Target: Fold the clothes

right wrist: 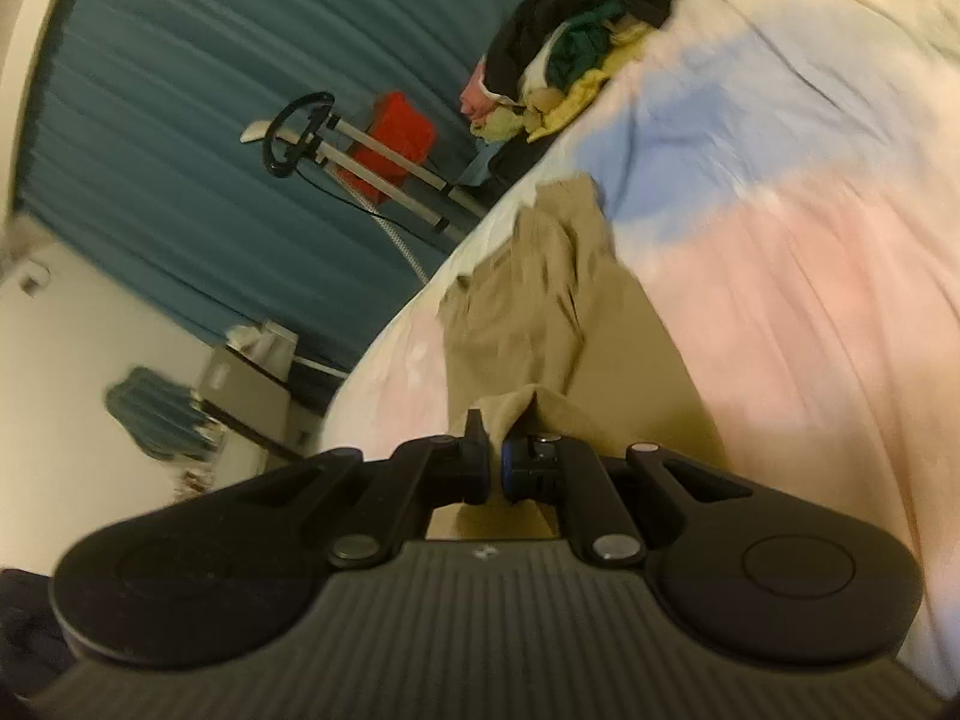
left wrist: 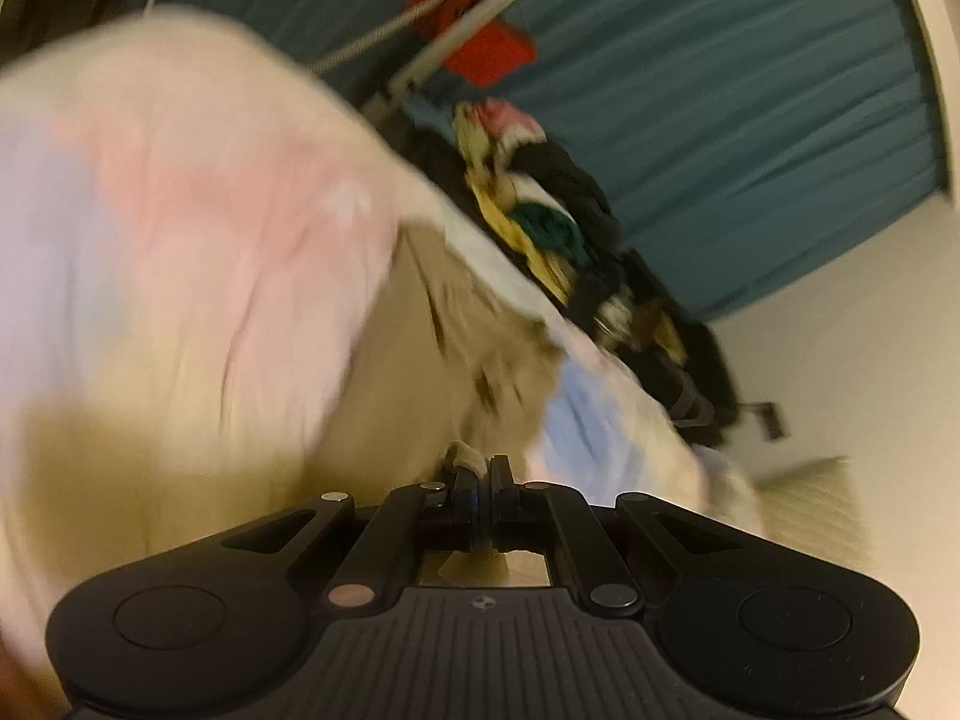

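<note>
A tan garment (left wrist: 414,372) (right wrist: 540,324) lies stretched across a bed with a pastel pink, blue and cream cover (left wrist: 180,210) (right wrist: 780,252). My left gripper (left wrist: 480,468) is shut on one edge of the tan cloth, a fold of which pokes up between its fingers. My right gripper (right wrist: 493,450) is shut on another edge of the same garment, with the cloth bunched between its pads. Both views are tilted and blurred by motion.
A heap of mixed clothes (left wrist: 552,228) (right wrist: 570,54), black, yellow, green and pink, sits at the bed's far end. A stand with a red part (right wrist: 390,144) (left wrist: 480,42) is before a teal curtain (right wrist: 210,120). A small bedside table (right wrist: 252,396) is by the wall.
</note>
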`<state>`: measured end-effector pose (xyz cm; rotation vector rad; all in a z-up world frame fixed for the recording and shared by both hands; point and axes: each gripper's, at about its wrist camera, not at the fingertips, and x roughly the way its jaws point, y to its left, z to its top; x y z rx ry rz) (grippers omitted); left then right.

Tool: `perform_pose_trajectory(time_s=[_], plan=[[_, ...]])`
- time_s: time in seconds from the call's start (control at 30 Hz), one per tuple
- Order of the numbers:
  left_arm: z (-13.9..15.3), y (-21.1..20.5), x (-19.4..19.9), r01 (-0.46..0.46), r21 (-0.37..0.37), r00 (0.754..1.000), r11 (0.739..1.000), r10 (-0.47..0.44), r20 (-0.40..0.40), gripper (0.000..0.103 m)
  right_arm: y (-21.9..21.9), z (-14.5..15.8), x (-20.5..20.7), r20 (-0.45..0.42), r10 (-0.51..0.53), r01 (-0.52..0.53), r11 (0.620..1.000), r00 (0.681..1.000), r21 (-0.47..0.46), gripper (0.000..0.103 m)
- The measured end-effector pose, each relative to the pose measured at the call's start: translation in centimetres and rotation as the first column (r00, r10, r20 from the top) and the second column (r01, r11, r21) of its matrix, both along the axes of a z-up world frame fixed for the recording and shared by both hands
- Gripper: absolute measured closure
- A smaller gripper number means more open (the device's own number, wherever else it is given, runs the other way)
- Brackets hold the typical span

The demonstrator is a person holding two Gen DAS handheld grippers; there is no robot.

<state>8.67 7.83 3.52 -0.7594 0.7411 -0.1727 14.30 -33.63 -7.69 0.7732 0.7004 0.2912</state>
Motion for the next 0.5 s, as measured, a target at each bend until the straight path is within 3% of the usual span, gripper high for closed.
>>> perform_pose_trajectory(time_s=[0.2,0.37,0.5], plan=[[-2.8,-2.5,7.5,-0.058,0.192,0.993,0.98,0.037,0.111,0.099,2.1,-3.5,7.6,0.045,-0.01,0.015,0.994,0.999,-0.112,0.095],[-6.9,-3.8,11.3,-0.035,0.265,0.99,0.964,-0.003,0.141,0.099,2.6,-6.2,10.1,0.083,-0.009,0.026,0.979,0.996,-0.201,0.095],[-9.2,-5.5,13.6,0.003,0.401,0.987,0.916,-0.066,0.145,0.099,3.0,-8.4,12.0,0.114,-0.006,0.037,0.962,0.994,-0.271,0.095]])
